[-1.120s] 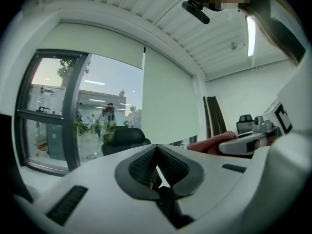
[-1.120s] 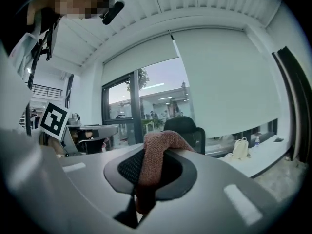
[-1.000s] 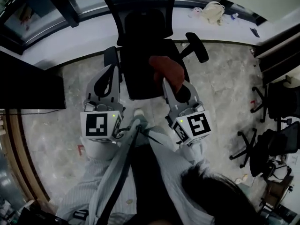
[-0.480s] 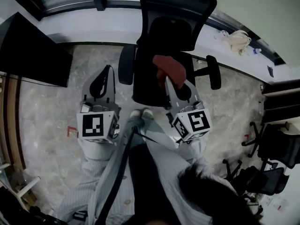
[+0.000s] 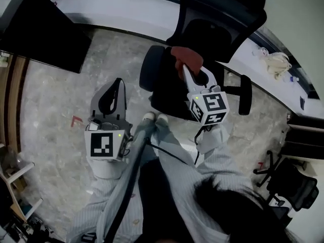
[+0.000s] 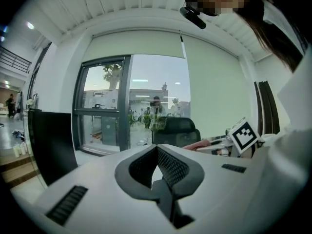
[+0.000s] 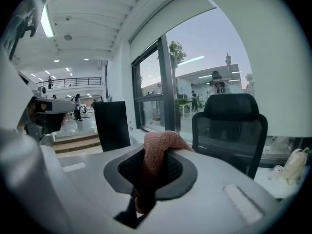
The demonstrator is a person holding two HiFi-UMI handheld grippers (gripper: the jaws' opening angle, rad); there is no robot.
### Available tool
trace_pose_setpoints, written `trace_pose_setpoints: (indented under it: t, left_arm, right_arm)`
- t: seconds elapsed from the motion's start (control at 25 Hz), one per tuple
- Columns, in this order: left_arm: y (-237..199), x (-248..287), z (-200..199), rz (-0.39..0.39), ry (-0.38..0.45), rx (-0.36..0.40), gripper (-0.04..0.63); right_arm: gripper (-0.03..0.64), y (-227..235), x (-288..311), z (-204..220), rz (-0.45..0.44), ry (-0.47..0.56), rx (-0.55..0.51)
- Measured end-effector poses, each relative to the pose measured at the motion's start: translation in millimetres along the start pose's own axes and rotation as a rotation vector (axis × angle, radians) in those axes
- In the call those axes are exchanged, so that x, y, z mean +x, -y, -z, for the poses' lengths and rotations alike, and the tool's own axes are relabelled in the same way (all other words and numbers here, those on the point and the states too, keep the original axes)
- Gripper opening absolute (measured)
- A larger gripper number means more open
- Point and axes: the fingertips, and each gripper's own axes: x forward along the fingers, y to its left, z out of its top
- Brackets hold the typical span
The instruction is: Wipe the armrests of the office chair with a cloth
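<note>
right claw (image 5: 188, 71): jaws pressed together on a reddish-pink cloth (image 7: 157, 152). the fabric is a nubbly knit, bunched over the jaw tips and trailing down between the dark ribbed pads. seen from above, the cloth hangs over the black seat of the office chair (image 5: 169, 92), between the two armrests; i cannot confirm that it touches either.

left claw (image 5: 119, 82): jaws closed on each other, tips meeting, nothing between them. it is held over bare floor (image 5: 55, 100), apart from the chair and near the nearer armrest (image 5: 148, 67).

clearances:
- the nearer armrest is a rounded black pad with open floor on its outer side.
- the far armrest (image 5: 245, 96) stands out on a thin arm, with floor around it and a white ledge (image 5: 126, 11) beyond.
- a tall mesh backrest (image 5: 223, 14) closes off the far edge of the seat.
- a black panel (image 5: 43, 32) blocks the corner at my left.
- more wheeled chairs (image 5: 293, 184) crowd my right edge, well apart from the work.
- my shoes (image 5: 153, 118) stand just before the seat's front edge.

surfaces:
- the floor is grey marbled stone with a slight gloss.
- both claw bodies are smooth pale plastic.
- a cream bag (image 5: 277, 65), soft and crumpled, lies on the ledge.
</note>
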Motion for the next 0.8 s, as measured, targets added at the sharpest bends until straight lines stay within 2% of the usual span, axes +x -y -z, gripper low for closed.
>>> trace_pose_setpoints:
  t: [0.12,0.28,0.4,0.48,0.56,0.64,0.8]
  left_arm:
    - [-24.8,5.1,21.1,-0.038,-0.031,-0.018,0.003]
    - [-43.6,3.3,60.9,-0.080,-0.094,-0.085,0.003]
    - [-53.5,-3.5,85.5,-0.097,-0.146,-0.114,0.003]
    - [-61.7,-3.1,94.5,-0.103,-0.156,-0.123,0.003]
    - [-69.0,-2.3,100.0,-0.107,-0.153,-0.132,0.003]
    - [-71.8,-1.2,103.5,-0.105,-0.148,-0.148,0.003]
    - [-64.9,6.3,95.3,-0.075,-0.112,-0.166,0.003]
  right_arm:
    - [0.034,3.1,66.4,12.3,-0.045,-0.049,-0.033]
    - [0.033,11.6,148.6,46.6,-0.093,-0.144,-0.055]
    - [0.033,12.1,199.0,85.0,-0.113,-0.241,-0.115]
    - [0.032,13.7,224.6,116.8,-0.112,-0.342,-0.160]
    - [0.032,9.7,234.7,150.9,-0.120,-0.470,-0.167]
    - [0.032,-4.6,229.5,174.4,-0.152,-0.551,-0.157]
    - [0.032,-46.2,197.3,186.1,-0.251,-0.577,-0.159]
